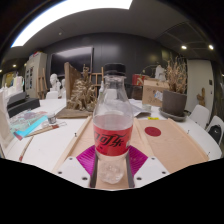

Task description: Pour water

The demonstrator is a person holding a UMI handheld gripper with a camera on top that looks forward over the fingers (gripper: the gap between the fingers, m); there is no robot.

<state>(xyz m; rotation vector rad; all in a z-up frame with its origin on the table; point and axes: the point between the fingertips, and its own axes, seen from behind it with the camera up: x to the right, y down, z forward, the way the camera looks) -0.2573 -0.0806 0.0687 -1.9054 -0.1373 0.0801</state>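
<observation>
Between pink-padded jaws, seemingly clamped — clear plastic bottle (112,125)

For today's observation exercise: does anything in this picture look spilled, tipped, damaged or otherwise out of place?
Nothing stands out. The bottle stands upright, cap on, between the pads of the gripper. No spill shows on the table. Whether the jaws press the bottle cannot be told.

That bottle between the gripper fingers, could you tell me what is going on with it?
A person's handheld gripper has a clear plastic bottle between its two fingers, whose pink pads press against its lower part. The bottle is upright, has a red label and a dark cap that is still on, so no pouring has begun. It stands over a light wooden table, where a small red round object lies beyond the fingers.
</observation>
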